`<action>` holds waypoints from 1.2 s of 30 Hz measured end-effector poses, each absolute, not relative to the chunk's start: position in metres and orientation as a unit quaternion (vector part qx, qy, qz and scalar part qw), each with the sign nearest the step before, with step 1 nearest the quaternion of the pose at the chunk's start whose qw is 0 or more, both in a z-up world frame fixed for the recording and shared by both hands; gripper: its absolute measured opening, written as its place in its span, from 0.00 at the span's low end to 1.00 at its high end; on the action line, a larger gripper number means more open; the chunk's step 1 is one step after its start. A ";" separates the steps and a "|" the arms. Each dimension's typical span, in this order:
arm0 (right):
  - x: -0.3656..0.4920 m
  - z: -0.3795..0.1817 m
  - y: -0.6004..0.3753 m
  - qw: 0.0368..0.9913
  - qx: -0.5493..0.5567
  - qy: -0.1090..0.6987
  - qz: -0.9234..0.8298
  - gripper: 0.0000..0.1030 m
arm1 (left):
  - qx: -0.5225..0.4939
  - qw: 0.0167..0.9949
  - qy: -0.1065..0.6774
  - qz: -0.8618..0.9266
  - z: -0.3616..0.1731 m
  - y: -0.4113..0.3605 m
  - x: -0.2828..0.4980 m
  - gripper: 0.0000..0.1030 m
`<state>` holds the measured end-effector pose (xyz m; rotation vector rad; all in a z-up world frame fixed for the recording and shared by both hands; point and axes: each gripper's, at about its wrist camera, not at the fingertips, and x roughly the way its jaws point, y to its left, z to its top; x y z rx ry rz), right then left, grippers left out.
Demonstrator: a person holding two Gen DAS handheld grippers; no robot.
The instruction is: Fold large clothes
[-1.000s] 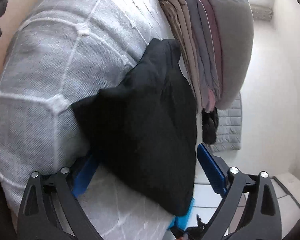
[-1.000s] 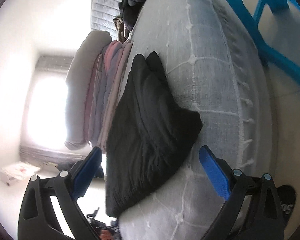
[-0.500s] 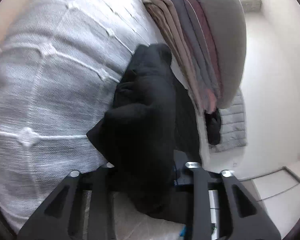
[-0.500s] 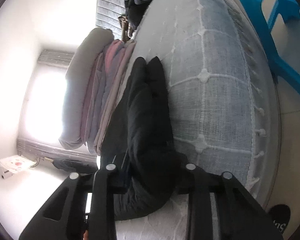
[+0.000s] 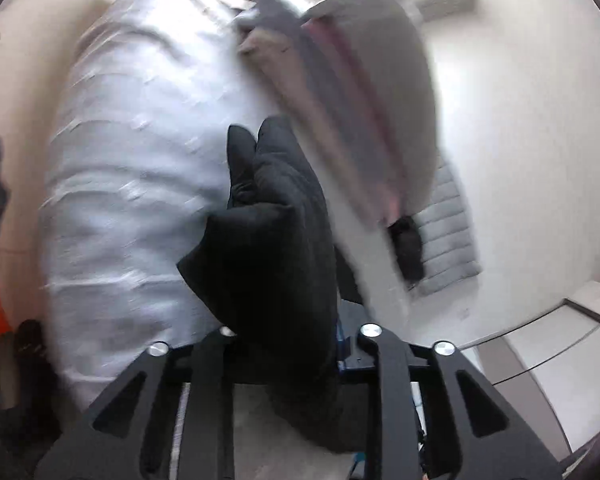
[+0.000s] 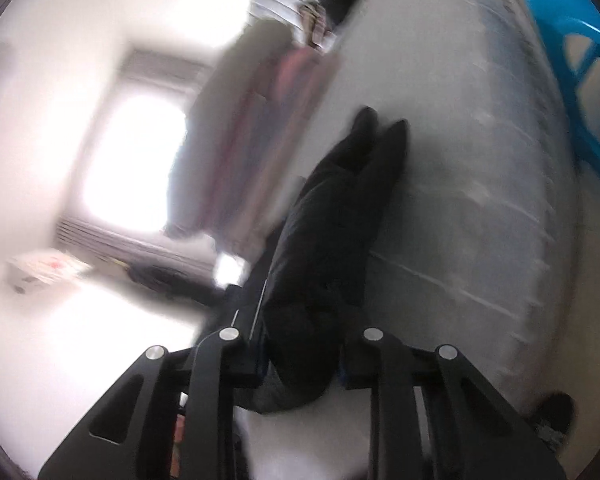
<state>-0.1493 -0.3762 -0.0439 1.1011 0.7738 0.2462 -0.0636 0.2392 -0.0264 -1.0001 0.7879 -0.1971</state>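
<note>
A folded black garment (image 5: pixel 276 240) lies lengthwise on the white quilted bed (image 5: pixel 132 160), its near end bunched up and raised off the cover. My left gripper (image 5: pixel 288 344) clamps that near end, its jaws easing slightly apart with the cloth still pinched between them. In the right wrist view the same black garment (image 6: pixel 332 240) runs away from my right gripper (image 6: pixel 304 356), which is shut on its other near corner. Cloth hides the pads of both grippers. Both views are blurred by motion.
A tall stack of folded clothes (image 5: pixel 360 100) stands on the bed (image 6: pixel 480 200) right beside the garment, and this stack (image 6: pixel 240 140) also shows in the right view. A blue plastic chair (image 6: pixel 572 60) stands past the bed's far side. A bright window (image 6: pixel 132 160) and a white box (image 6: pixel 44 268) lie beyond.
Both grippers went from wide open around the garment's near edge to clamped on it. They have since risen, lifting and bunching the near end, and both have rolled.
</note>
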 end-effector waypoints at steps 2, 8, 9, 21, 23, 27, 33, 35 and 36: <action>-0.158 -0.072 -0.384 0.752 0.517 0.401 0.077 0.33 | -0.485 0.764 0.422 -0.052 -0.060 0.251 -0.061 0.36; -0.197 -0.041 -0.404 0.805 0.468 0.365 -0.020 0.46 | -0.506 0.751 0.423 -0.034 -0.076 0.260 -0.060 0.50; -0.198 -0.024 -0.403 0.824 0.447 0.348 -0.033 0.49 | -0.499 0.755 0.423 -0.029 -0.075 0.258 -0.057 0.54; -0.052 0.069 -0.177 0.906 0.083 0.400 0.111 0.66 | -0.470 0.788 0.398 -0.018 -0.075 0.246 -0.038 0.31; -0.021 0.059 -0.146 0.899 0.047 0.420 0.113 0.66 | -0.456 0.800 0.389 -0.024 -0.069 0.243 -0.039 0.27; 0.050 -0.002 -0.118 0.874 -0.001 0.480 0.071 0.66 | -0.453 0.799 0.394 -0.014 -0.070 0.244 -0.036 0.30; 0.071 -0.049 -0.155 0.847 0.070 0.526 0.027 0.72 | -0.483 0.767 0.422 0.007 -0.086 0.251 -0.026 0.57; 0.051 -0.028 -0.151 0.868 0.073 0.487 0.065 0.72 | -0.484 0.769 0.417 0.012 -0.084 0.250 -0.024 0.59; 0.034 -0.016 -0.144 0.879 0.060 0.465 0.086 0.73 | -0.483 0.772 0.413 0.014 -0.084 0.249 -0.024 0.59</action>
